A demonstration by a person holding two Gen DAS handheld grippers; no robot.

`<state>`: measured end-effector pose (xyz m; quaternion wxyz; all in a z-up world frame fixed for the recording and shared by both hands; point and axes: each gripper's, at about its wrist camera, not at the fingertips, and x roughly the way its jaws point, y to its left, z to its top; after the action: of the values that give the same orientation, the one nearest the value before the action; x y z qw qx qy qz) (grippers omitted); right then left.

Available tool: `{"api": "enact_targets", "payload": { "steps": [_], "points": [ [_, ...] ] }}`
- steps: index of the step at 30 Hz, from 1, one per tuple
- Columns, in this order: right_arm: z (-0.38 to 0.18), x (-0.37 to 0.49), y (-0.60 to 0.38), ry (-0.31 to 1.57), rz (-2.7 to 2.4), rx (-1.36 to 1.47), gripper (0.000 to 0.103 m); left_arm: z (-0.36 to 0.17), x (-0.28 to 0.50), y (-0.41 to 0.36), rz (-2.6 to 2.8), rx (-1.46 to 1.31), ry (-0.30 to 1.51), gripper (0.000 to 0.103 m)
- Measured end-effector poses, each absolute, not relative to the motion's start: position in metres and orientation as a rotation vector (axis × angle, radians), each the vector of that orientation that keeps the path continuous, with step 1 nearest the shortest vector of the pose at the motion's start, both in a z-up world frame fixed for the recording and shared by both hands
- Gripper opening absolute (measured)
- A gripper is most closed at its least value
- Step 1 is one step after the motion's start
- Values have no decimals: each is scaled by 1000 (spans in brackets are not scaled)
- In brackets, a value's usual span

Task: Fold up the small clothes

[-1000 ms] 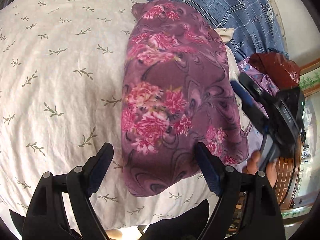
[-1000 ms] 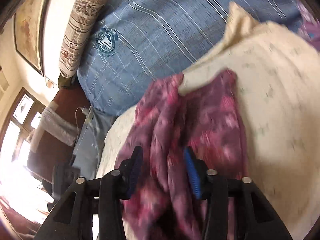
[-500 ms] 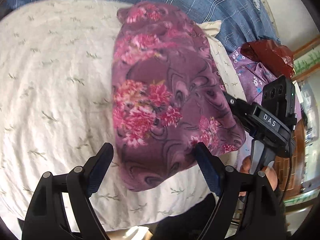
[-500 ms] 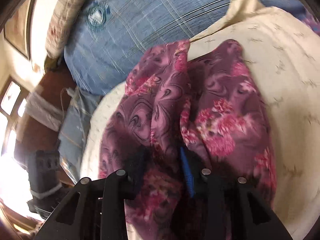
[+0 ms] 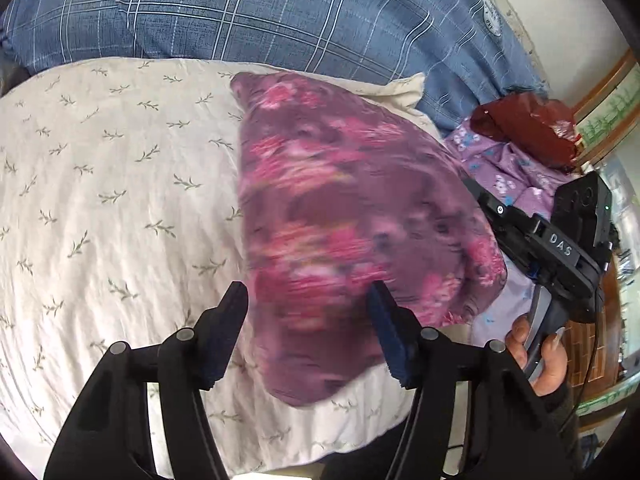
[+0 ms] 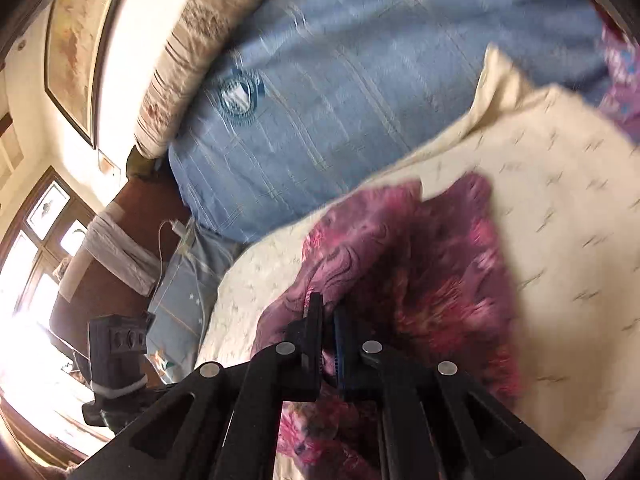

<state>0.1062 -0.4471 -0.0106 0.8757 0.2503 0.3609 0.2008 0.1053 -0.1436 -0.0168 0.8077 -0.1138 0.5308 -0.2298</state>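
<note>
**Floral garment is mid-fold, not done yet**

So the purple garment with pink flower print point(image 5: 352, 216) is lying on the cream leaf-patterned pillow point(image 5: 120, 200), over toward its right edge and reaching nearly from the far edge to the near one. It already looks doubled into a longish strip, so I'd say at least one fold is in. It's blurry in both views, so I can't vouch for how neat the edges are.

The right tongs point(image 6: 329, 322) are pinched down tight on a bunched bit of the fabric at the garment's right side, and a flap of it stands up from the pillow there. The left tongs point(image 5: 308, 320) are spread wide, sitting over the near end of the garment with cloth between the tips but not gripped, as far as I can tell.

My guess at what's left: carry that pinched edge across, flatten it, maybe one more fold end to end. There's also a lilac cloth with blue and white flowers point(image 5: 516, 168) off the pillow's right edge, by a dark red bag point(image 5: 528, 124), possibly next in line. The blue plaid bedding point(image 5: 280, 12) sits behind it all.
</note>
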Motion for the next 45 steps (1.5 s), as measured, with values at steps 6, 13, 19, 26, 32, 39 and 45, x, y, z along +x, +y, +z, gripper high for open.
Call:
{"api": "enact_targets", "payload": {
  "steps": [6, 13, 19, 26, 32, 39, 45],
  "points": [
    [-55, 110, -473, 852, 365, 648, 11, -41, 104, -142, -485, -212, 1241, 63],
    [-32, 44, -478, 662, 474, 675, 49, -25, 106, -139, -525, -212, 1177, 64],
    [-68, 44, -442, 846, 254, 352, 16, -53, 95, -163, -502, -92, 1232, 65],
    [-28, 15, -467, 683, 352, 613, 70, -9, 105, -137, -536, -113, 1178, 66],
    [-52, 13, -452, 726, 343, 600, 72, 16, 149, -161, -545, -46, 1216, 68],
    [-66, 26, -403, 725, 508, 556, 72, 23, 193, -254, -513, 175, 1338, 70],
    [-88, 32, -402, 742, 522, 590, 71, -6, 232, -321, -365, 308, 1412, 70]
  ]
}}
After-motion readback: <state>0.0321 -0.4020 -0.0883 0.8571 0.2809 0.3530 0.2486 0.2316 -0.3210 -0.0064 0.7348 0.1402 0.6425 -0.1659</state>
